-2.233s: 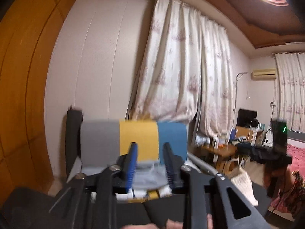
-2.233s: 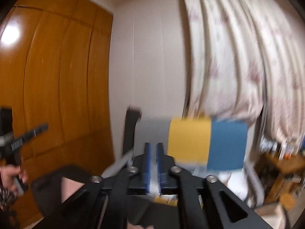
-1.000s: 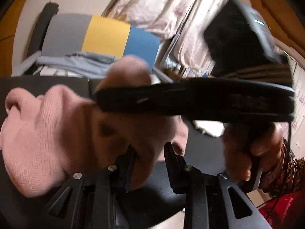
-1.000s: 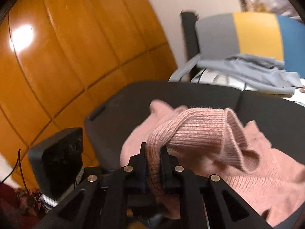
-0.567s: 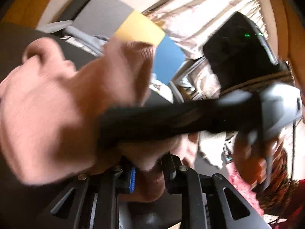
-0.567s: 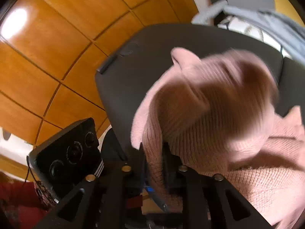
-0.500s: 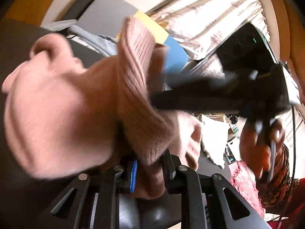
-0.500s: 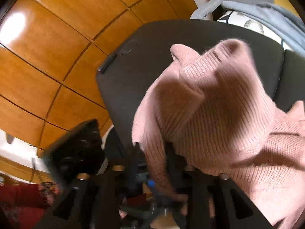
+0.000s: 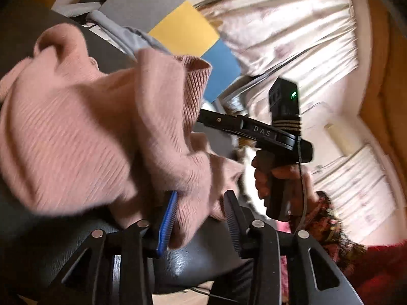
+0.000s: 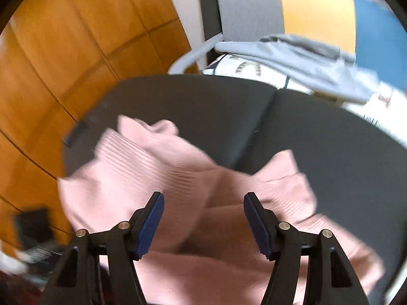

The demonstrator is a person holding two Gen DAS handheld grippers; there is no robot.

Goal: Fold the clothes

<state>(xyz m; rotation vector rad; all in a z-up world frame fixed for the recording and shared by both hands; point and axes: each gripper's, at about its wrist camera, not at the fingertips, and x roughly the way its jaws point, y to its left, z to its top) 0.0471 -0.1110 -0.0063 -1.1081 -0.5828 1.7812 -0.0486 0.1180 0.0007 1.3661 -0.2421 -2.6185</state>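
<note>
Your pink ribbed knit sweater (image 10: 157, 178) lies bunched on the dark grey padded bench (image 10: 318, 132), filling the lower half of the right wrist view, with one ribbed edge standing up in a loose peak at the centre of the left wrist view (image 9: 193, 81). Your right tool (image 10: 203, 218) has its jaws spread wide with nothing between them, hanging just above the knit. Your left tool (image 9: 201, 216) also stands parted, yet a fold of the sweater sits between its pads, touching the blue one; whether that counts as a hold I cannot tell, and it looks slack. To fold well from here, I judge you should find a clear edge such as a hem or cuff rather than a thick bunch, bite on a single layer, and draw the cloth flat across the bench before turning any part over. Both views are blurred, so slow your hands. Keep the sweater apart from the light grey garment (image 10: 305, 58) draped on the grey, yellow and blue chair (image 10: 315, 12) in the upper right.
</note>
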